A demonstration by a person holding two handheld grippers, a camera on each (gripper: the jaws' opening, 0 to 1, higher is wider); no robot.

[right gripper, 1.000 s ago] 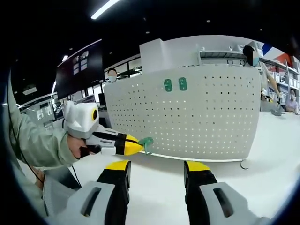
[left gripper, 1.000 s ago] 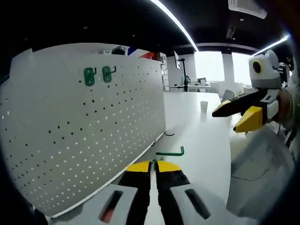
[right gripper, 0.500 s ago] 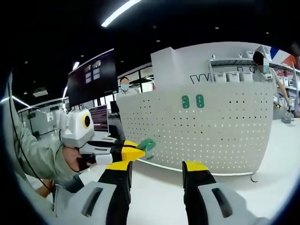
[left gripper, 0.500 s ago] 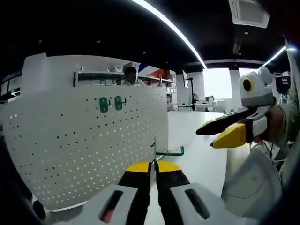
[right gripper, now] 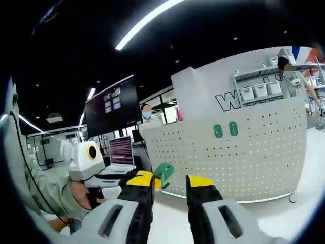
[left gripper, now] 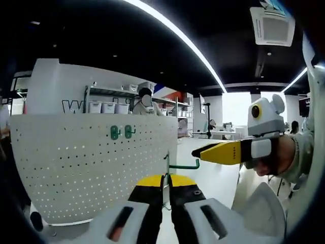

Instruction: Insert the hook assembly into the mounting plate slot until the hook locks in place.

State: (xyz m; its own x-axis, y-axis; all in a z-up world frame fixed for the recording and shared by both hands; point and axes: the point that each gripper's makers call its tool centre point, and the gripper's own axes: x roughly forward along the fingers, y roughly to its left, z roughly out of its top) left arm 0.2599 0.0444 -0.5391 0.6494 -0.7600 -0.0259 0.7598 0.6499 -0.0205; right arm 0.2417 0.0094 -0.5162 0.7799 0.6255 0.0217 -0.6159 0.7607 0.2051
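While pinched between the closed fingers of the left gripper, green hook assembly held up off the white bench, rod end pointing toward the right gripper close by. Seen from the right gripper view, same hook assembly sticking out past the left gripper, just beside the right gripper's own fingers, those standing slightly apart with nothing between. In the left gripper view, right gripper's yellow fingers looking drawn together, though hard to tell for sure. Upright white perforated mounting plate standing along the bench, lower edge meeting the surface, open bench stretching beyond its right end. Two green hooks already seated side by side near the plate's top edge, well apart from the held piece. Storage bins lined on a shelf behind the plate.
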